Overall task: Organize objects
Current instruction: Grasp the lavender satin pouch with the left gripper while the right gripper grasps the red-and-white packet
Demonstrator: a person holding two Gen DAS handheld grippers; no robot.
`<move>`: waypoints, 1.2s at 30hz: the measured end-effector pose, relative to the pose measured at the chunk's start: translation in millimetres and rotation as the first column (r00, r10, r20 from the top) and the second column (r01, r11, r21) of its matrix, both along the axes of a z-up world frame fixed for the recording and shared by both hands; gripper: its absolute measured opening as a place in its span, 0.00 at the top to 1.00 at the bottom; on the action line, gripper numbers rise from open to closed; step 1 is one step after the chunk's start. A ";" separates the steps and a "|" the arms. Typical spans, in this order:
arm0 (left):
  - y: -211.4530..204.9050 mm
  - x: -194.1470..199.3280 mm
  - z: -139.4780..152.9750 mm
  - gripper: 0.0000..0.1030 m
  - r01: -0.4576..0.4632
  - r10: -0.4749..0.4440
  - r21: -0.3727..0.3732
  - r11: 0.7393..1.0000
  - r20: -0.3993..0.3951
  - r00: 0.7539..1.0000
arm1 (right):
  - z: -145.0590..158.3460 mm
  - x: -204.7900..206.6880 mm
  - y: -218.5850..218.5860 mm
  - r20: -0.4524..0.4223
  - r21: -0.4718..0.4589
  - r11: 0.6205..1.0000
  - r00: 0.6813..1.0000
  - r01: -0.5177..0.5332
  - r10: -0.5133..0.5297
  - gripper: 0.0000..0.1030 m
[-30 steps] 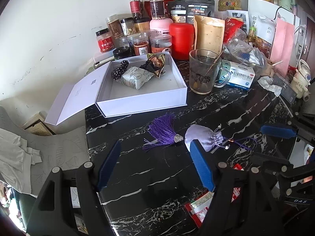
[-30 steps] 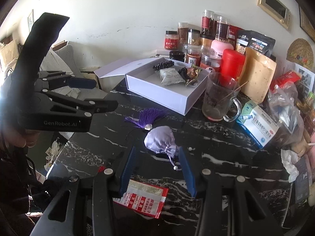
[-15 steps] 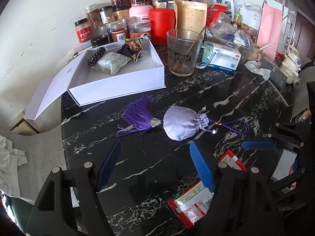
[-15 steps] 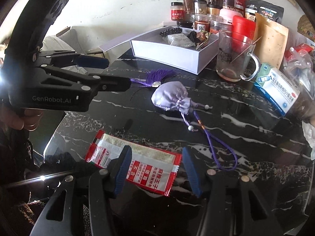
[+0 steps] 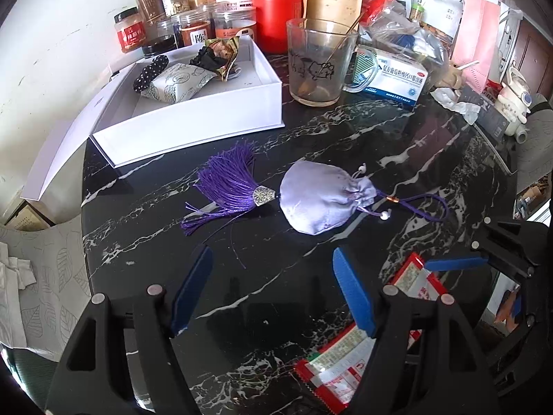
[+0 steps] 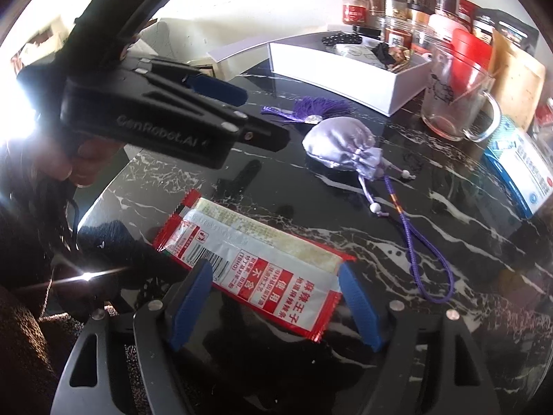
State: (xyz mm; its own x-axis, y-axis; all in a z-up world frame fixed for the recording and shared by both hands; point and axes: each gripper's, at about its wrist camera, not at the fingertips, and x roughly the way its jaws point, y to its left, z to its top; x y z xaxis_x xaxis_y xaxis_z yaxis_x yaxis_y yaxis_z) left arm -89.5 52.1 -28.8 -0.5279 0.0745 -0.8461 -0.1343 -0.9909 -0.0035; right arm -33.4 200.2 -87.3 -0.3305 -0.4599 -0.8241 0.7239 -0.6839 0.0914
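A lilac drawstring pouch (image 5: 319,199) with a purple tassel (image 5: 228,186) and cord lies on the black marble table; it also shows in the right wrist view (image 6: 340,145). A red and white snack packet (image 6: 255,263) lies flat near the table's front edge, partly seen in the left wrist view (image 5: 345,370). An open white box (image 5: 193,117) holds a bead bracelet, a patterned sachet and a wrapped item. My left gripper (image 5: 273,290) is open and empty, just short of the pouch. My right gripper (image 6: 274,301) is open, its fingers either side of the packet.
Jars (image 5: 193,24), a red canister (image 5: 276,17), a glass mug (image 5: 319,65), a medicine box (image 5: 394,81), bags and tissue crowd the back and right of the table. The box lid (image 5: 58,159) hangs over the left edge. A sofa (image 5: 48,276) stands to the left.
Both grippers have pulled back and lowered. The right gripper moved from the pouch to straddle the snack packet. The left gripper stays open near the pouch.
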 end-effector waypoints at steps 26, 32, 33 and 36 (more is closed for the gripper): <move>50.6 -82.9 -36.8 0.27 0.196 -0.202 0.073 0.978 0.088 0.975 | -12.1 -19.9 15.5 -0.086 0.037 0.993 0.990 0.116 -0.112 0.16; 41.1 -85.3 -39.2 0.46 0.154 -0.163 0.138 0.978 0.060 0.985 | -10.7 -18.7 19.2 -0.076 0.015 0.990 0.988 0.137 -0.136 0.16; 38.1 -84.3 -39.2 0.46 0.144 -0.154 0.146 0.979 0.062 0.986 | -10.3 -19.1 19.5 -0.072 0.009 0.990 0.988 0.139 -0.138 0.16; 27.1 -76.7 -38.5 0.46 0.106 -0.116 0.131 0.986 0.068 0.991 | -9.2 -19.4 18.8 -0.067 0.006 0.990 0.988 0.139 -0.138 0.16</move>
